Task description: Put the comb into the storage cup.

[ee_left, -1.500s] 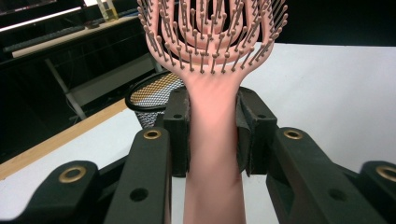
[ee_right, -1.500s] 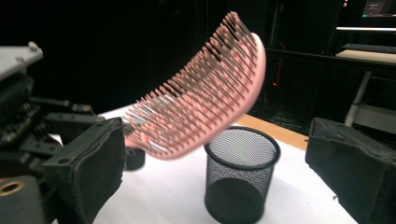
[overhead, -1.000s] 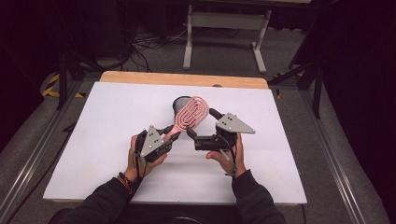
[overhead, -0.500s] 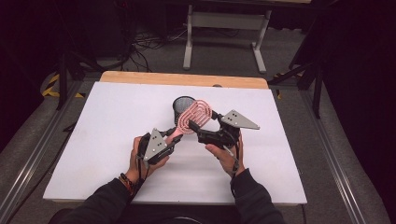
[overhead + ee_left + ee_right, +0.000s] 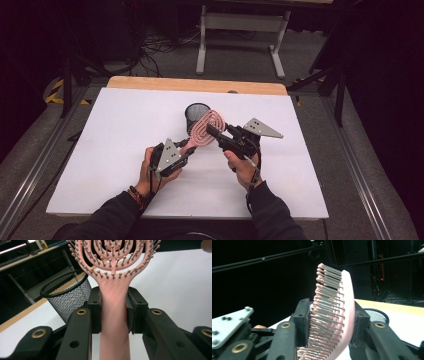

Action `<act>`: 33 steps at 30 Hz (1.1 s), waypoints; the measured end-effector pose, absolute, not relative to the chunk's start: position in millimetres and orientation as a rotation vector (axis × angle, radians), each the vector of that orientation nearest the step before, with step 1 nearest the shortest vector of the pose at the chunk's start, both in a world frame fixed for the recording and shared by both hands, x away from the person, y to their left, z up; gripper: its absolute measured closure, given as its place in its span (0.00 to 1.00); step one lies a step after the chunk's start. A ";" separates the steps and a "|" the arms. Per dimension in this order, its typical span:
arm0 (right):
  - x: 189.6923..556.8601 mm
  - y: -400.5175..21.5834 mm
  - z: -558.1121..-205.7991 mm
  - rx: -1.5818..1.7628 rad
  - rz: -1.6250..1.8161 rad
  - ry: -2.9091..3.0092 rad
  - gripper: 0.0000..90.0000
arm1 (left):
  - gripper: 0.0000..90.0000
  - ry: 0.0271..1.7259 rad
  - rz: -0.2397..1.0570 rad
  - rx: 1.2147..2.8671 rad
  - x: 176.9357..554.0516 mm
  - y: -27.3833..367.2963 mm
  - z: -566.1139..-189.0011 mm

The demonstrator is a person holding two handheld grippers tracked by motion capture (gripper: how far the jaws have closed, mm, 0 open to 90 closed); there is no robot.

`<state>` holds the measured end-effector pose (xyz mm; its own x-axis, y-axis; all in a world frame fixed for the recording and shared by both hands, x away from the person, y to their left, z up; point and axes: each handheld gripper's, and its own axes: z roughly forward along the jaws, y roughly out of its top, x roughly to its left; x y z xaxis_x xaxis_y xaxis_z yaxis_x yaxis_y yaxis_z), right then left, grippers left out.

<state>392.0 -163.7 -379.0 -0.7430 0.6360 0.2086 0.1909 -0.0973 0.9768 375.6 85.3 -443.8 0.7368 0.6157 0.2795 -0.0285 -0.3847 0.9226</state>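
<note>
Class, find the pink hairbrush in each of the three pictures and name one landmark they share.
High view: the pink hairbrush sits at centre, held between both grippers, just in front of the black mesh cup.
Left gripper view: its handle runs up the middle between the jaws, head at top.
Right gripper view: its head stands edge-on at centre, between the jaws.
Shared landmark: the black mesh cup.

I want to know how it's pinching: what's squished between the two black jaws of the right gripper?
The pink hairbrush. In the right gripper view, the right gripper has just been closing, one jaw on the bristle tips, the other on the brush's back.
</note>
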 end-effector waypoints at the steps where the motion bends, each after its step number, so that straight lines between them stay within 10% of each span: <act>1: 391.0 -163.2 -379.0 0.895 1.914 1.856 0.68 | 0.77 0.458 0.742 1.854 375.6 84.9 -444.6; 33: 369.5 -162.2 -375.8 0.780 1.838 1.796 0.71 | 0.64 0.415 0.759 1.914 376.9 88.1 -447.6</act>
<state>369.5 -162.2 -375.8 -0.7379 0.6698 0.0830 0.0676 -0.0490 0.9965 376.9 88.1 -447.6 0.7448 0.5827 0.3253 -0.0408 -0.4467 0.8937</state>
